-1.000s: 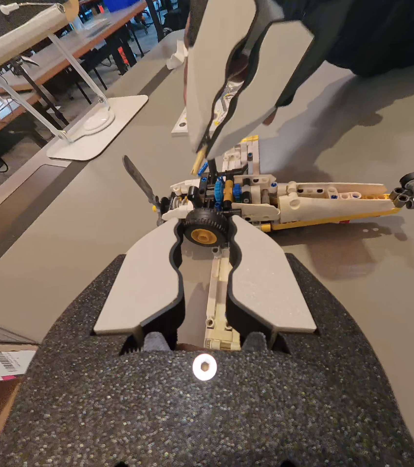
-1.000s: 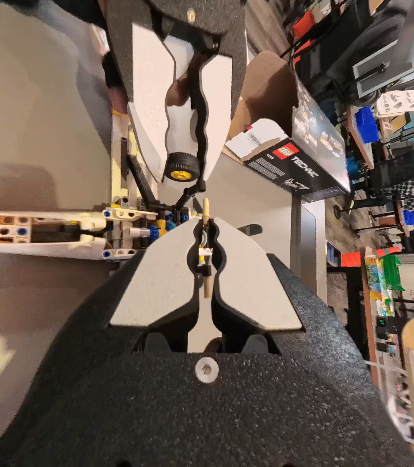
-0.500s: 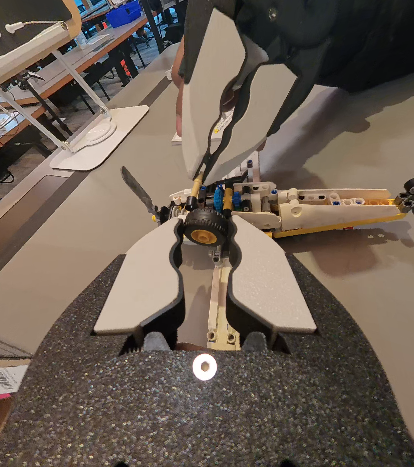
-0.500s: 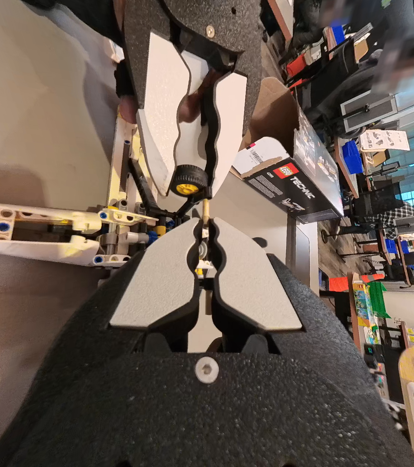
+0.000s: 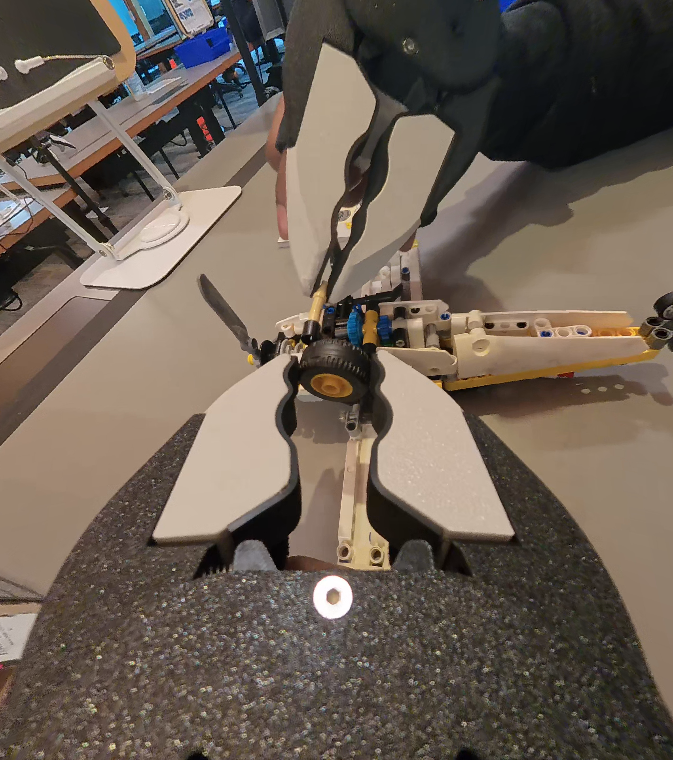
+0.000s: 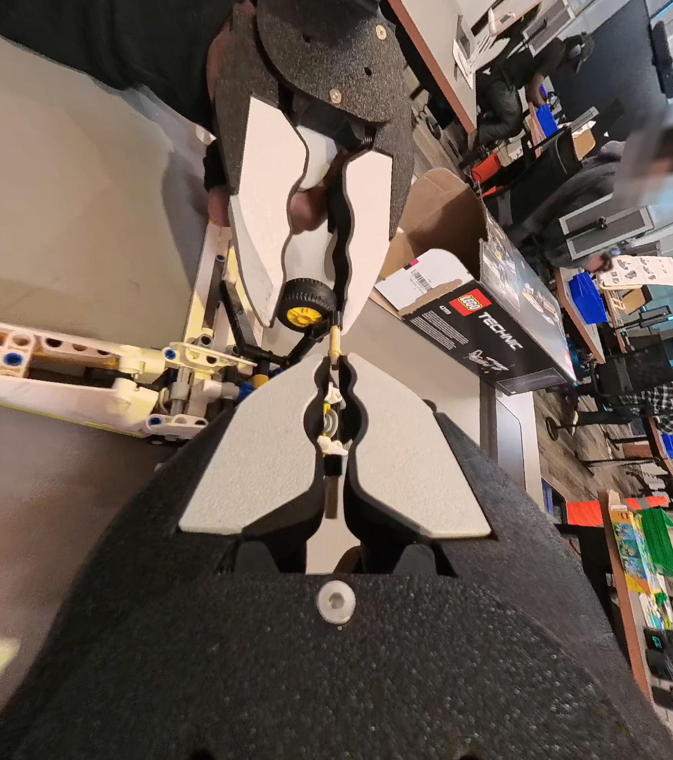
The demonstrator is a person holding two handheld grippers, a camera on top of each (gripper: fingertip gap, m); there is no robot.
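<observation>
A white and yellow brick-built plane model [image 5: 532, 349] lies on the grey table [image 5: 573, 493], with a grey propeller [image 5: 223, 312] at its nose. My left gripper [image 5: 334, 370] is shut on the model's black wheel with a yellow hub [image 5: 334, 378]; the right wrist view shows the same grip [image 6: 306, 308]. My right gripper [image 6: 334, 362] is shut on a tan axle pin [image 6: 334, 341]. In the left wrist view it comes down from above [image 5: 326, 283], and the pin's [image 5: 316, 306] lower end sits in a black connector [image 5: 309, 329] beside the wheel.
An open black and cardboard toy box [image 6: 491, 320] stands at the table's edge near the left gripper. A white stand with a flat base [image 5: 162, 238] is at the far left. A person's dark sleeve [image 5: 573, 82] is behind the right gripper. Other desks lie beyond. Less than 4 cm separates the two grippers' tips.
My right gripper has come down toward the model with the tan pin, whose end now sits in the black connector by the wheel. My left gripper has kept its hold on the wheel.
</observation>
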